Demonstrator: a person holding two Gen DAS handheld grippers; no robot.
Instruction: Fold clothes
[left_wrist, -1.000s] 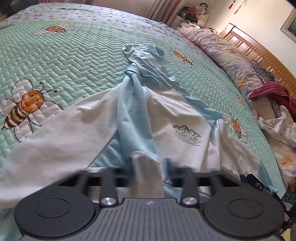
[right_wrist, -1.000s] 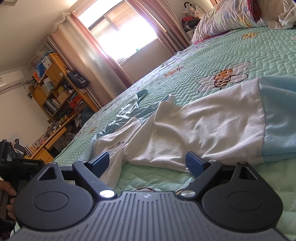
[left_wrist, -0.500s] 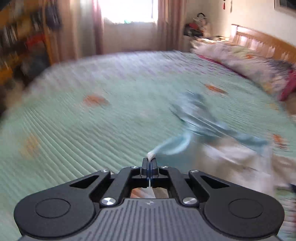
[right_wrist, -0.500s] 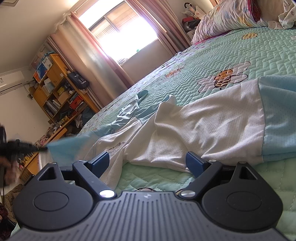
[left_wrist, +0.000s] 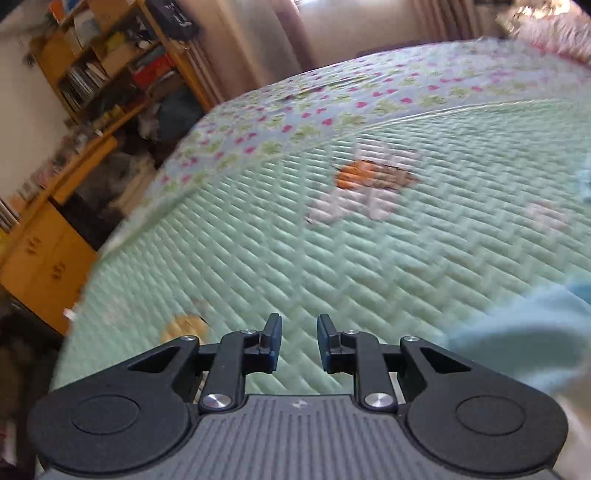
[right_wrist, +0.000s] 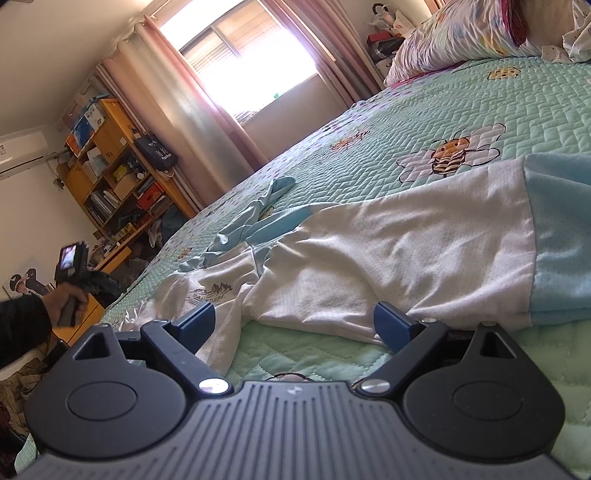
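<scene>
A white and light-blue shirt lies crumpled across the green quilted bed, with a mountain logo near its left end. My right gripper rests low at the bed's near edge, open wide, its blue pads just short of the white cloth. In the left wrist view my left gripper hovers over bare quilt; its jaws are opening and nothing is between them. A light-blue fold of the shirt lies to its right. The right wrist view shows the left gripper held in a hand beyond the bed's left edge.
A wooden bookshelf and desk stand past the bed's left side, below a bright curtained window. Pillows and bedding pile up at the headboard end. A dark sleeve shows at the far left.
My left gripper pulled a piece of the shirt leftward while shut on it, then let go; its jaws now stand apart over bare quilt. The right gripper has not moved.
</scene>
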